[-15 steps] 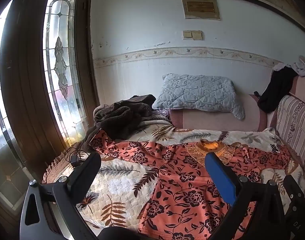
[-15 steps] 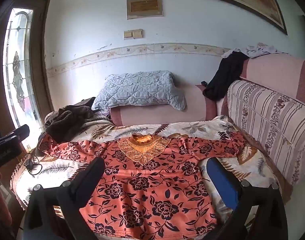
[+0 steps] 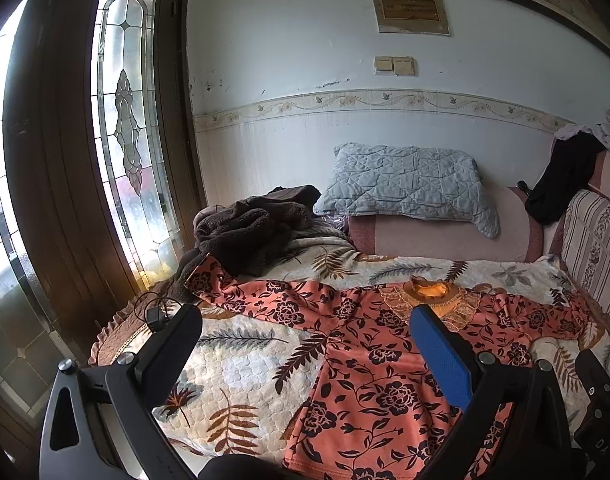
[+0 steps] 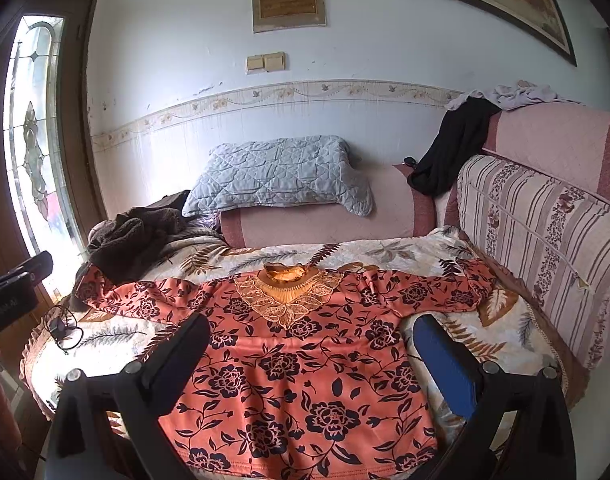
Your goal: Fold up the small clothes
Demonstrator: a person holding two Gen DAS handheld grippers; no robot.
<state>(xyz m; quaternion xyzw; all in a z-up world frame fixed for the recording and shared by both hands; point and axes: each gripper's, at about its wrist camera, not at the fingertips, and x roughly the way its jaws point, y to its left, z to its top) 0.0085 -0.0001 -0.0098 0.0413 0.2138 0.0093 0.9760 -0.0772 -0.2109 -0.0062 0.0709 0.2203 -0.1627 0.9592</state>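
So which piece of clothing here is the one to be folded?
Look at the sofa bed with the leaf-print cover. Spread flat on it is the orange blouse: black flowers, gold lace collar, unlike the dark brown heap beside the window.

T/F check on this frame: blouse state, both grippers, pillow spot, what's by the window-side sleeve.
1. The orange floral blouse lies spread flat, sleeves out. True.
2. The left gripper is shut on a sleeve. False: it is open, holding nothing.
3. The right gripper is open above the blouse. True.
4. The grey quilted pillow lies on top of the blouse. False: it rests on the pink bolster behind it.
5. A dark brown fleece heap sits by the window-side sleeve end. True.
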